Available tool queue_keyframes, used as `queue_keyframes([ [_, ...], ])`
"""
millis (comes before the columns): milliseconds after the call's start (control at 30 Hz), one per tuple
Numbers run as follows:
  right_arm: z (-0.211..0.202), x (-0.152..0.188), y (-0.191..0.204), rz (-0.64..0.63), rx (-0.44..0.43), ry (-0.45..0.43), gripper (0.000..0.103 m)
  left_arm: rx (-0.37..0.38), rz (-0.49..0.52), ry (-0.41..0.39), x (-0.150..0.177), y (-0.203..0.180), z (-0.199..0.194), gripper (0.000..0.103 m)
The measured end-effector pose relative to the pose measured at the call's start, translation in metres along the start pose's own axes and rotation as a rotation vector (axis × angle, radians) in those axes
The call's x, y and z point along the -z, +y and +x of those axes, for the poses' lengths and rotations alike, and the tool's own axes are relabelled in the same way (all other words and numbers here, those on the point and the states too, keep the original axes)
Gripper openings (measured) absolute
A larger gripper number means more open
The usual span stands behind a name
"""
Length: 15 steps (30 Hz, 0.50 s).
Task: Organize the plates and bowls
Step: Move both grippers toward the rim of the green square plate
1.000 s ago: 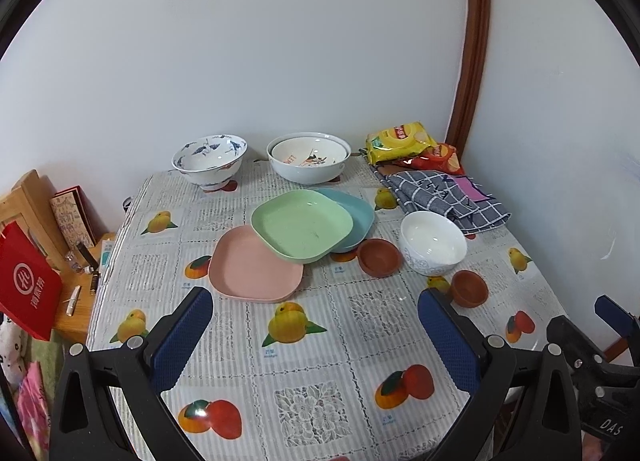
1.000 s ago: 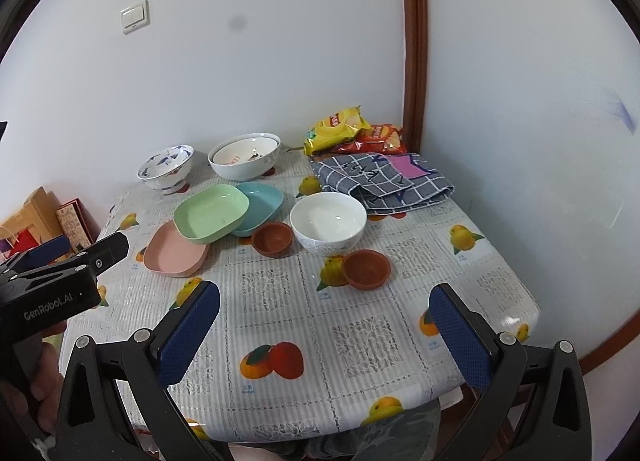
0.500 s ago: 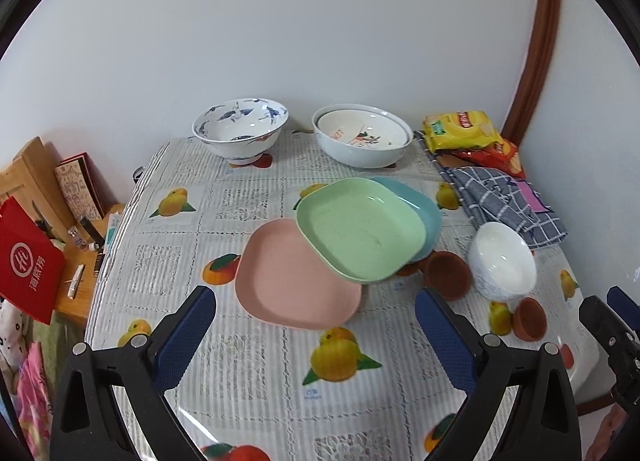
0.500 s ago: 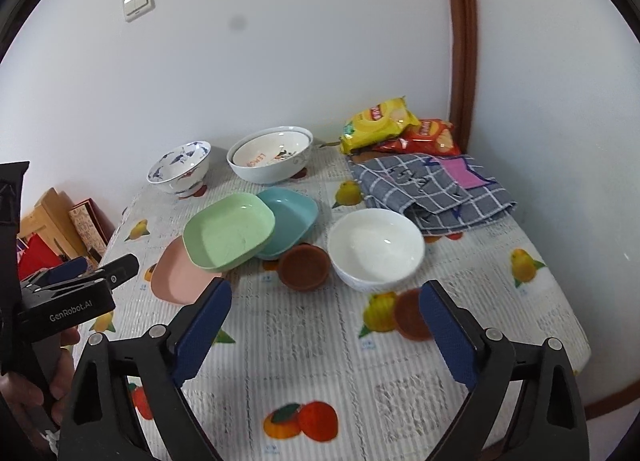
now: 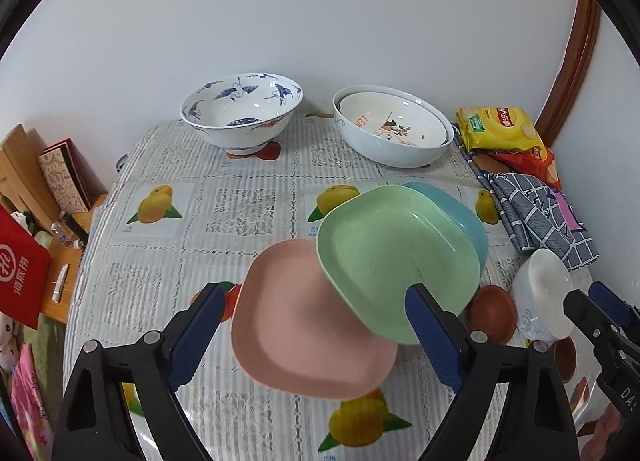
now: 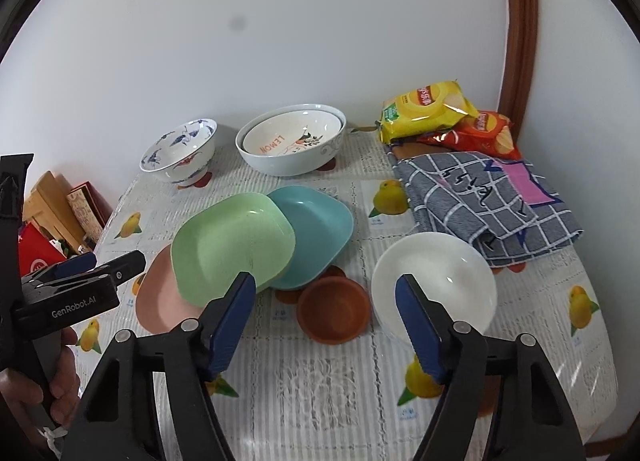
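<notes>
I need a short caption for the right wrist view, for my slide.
Open right hand-held gripper hovers above a small brown clay bowl, beside a white round bowl and overlapping green, teal and pink square plates.

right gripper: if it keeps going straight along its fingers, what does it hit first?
Most likely the small brown bowl, which sits in line between the open fingers of the right gripper. The white bowl lies just behind the right finger, so it could clip that rim. Depth is unclear through the fisheye.
</notes>
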State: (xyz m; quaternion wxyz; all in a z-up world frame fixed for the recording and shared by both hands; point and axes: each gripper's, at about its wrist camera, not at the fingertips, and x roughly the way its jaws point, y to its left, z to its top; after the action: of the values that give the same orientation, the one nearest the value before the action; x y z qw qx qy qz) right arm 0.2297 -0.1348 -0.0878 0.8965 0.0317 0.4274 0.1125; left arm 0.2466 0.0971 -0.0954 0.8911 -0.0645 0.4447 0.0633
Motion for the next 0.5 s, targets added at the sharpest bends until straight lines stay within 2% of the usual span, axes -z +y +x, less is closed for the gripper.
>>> queue_keyframes([
  [67,0.01,-0.002,0.002,-0.004,-0.008,0.01,0.064,0.001,0.008,0.006,-0.003,-0.002,0.009,0.09],
  [300,0.05,-0.011,0.008,-0.003,-0.021,0.051,0.057,0.009,0.045,0.017,-0.014,-0.007,0.038,0.088],
  [367,0.06,-0.012,0.01,-0.007,-0.023,0.063,0.053,0.007,0.052,0.02,-0.017,-0.007,0.046,0.085],
  [500,0.081,-0.014,0.015,-0.018,-0.028,0.088,0.051,0.015,0.05,0.027,-0.022,-0.004,0.061,0.078],
])
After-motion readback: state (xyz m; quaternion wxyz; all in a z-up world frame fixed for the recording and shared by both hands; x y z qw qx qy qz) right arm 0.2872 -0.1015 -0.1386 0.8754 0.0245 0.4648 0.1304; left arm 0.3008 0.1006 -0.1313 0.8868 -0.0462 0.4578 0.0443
